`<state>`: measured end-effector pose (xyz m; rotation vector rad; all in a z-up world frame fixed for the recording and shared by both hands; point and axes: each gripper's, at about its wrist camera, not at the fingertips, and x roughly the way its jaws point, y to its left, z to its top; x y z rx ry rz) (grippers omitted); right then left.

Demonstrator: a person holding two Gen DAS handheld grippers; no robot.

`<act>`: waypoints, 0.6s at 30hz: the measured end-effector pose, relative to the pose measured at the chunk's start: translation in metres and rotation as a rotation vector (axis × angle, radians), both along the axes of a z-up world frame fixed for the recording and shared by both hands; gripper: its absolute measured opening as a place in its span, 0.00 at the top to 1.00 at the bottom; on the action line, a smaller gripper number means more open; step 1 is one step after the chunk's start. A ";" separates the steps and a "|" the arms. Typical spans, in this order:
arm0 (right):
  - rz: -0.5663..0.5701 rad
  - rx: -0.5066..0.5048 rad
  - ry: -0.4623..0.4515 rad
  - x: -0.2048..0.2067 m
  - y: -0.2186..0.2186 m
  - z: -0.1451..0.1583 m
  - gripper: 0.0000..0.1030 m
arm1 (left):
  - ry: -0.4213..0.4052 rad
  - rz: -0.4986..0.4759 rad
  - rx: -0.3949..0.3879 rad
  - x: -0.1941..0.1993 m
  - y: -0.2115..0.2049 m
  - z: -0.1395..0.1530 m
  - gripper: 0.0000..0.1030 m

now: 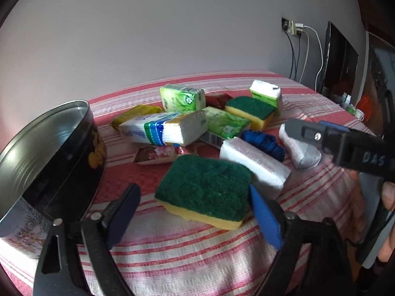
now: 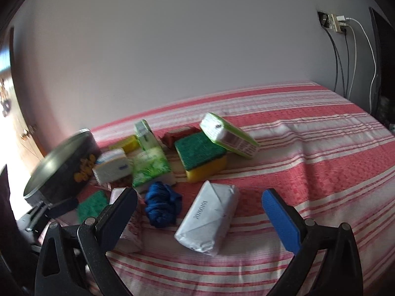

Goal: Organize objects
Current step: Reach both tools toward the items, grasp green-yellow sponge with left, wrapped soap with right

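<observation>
A green-topped yellow sponge (image 1: pixel 205 190) lies flat on the striped cloth, between the fingers of my left gripper (image 1: pixel 192 188). The blue right pad (image 1: pixel 264 217) is at the sponge's edge, while the dark left pad (image 1: pixel 123 212) stands clear of it, so the gripper is open. In the right wrist view the same sponge (image 2: pixel 92 204) shows at the far left. My right gripper (image 2: pixel 197 194) is open over a white wrapped packet (image 2: pixel 207 219), with the pads well apart from it. A round black tin (image 1: pixel 49 148) with a shiny inside stands open to the left.
Behind lie green tissue packs (image 1: pixel 182 97), a white and blue tissue pack (image 1: pixel 165 128), a second sponge (image 1: pixel 249 111), a blue cloth bundle (image 1: pixel 264 143), another white packet (image 1: pixel 254 162), and yellow and red packets. The wall with a socket and cables (image 2: pixel 338 22) is close behind.
</observation>
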<state>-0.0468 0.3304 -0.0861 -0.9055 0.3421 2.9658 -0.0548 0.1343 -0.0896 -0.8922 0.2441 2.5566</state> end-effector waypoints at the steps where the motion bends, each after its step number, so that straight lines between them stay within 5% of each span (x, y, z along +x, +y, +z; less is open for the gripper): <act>1: -0.004 0.012 -0.013 -0.001 0.001 -0.001 0.01 | -0.005 -0.009 0.004 0.000 0.000 -0.001 0.24; 15: -0.009 0.130 -0.137 -0.020 0.002 -0.010 0.03 | 0.069 0.037 0.024 0.005 -0.014 0.011 0.30; 18: -0.005 0.134 -0.158 -0.024 0.004 -0.014 0.18 | 0.100 0.068 0.016 0.007 -0.019 0.015 0.30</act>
